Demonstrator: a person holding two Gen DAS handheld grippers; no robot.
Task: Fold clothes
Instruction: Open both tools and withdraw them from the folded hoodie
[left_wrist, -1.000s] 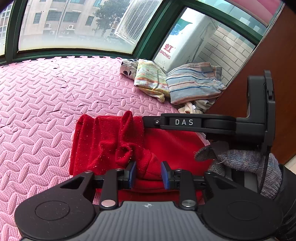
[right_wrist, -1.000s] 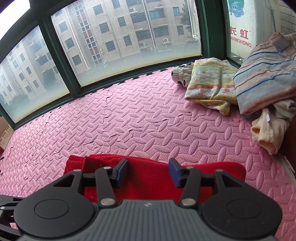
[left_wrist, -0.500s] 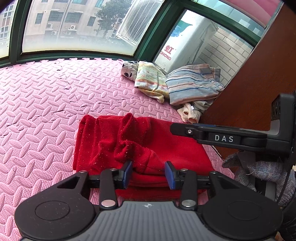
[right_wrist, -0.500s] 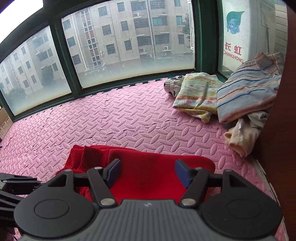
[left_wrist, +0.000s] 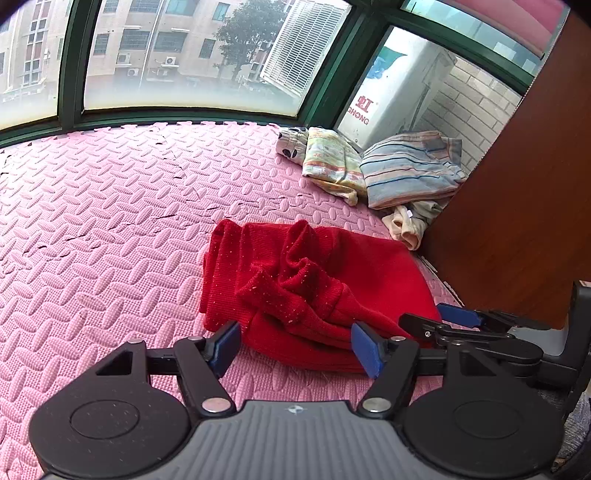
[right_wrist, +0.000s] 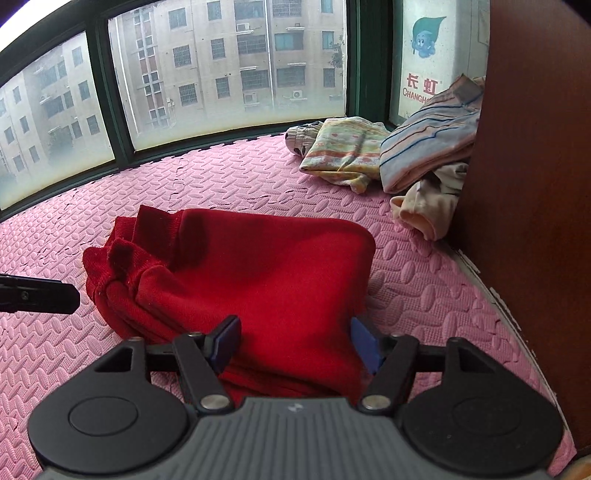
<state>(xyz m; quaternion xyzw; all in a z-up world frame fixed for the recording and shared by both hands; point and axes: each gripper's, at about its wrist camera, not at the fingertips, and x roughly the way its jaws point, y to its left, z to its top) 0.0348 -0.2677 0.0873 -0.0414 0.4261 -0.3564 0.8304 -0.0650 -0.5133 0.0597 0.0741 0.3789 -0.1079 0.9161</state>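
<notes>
Red ribbed knit, flecked with pale lint, makes up the folded sweater (left_wrist: 314, 288) lying on the pink embossed foam mat (left_wrist: 110, 229) in the left wrist view, its sleeves bunched in a crumpled knot on top. The left gripper (left_wrist: 295, 345) hangs over the sweater's near edge, its blue pads apart and still spreading, pressing on nothing. The right gripper (left_wrist: 443, 319) shows at the right, just beside the sweater's corner. Beyond lie a folded pastel printed cloth (left_wrist: 332, 162), a folded blue striped shirt (left_wrist: 410, 170) and a crumpled cream garment (left_wrist: 410, 225) against a brown wooden panel (left_wrist: 517, 206). A white unit outside the window reads "GHONG" in red.

In the right wrist view the sweater (right_wrist: 258, 273) lies smooth and blocky, its layered edges stacked at the left. The right gripper (right_wrist: 295, 343) stands open with the near fold between its pads, not squeezed. Red letters "CHANGH" show behind the striped shirt (right_wrist: 428, 147).
</notes>
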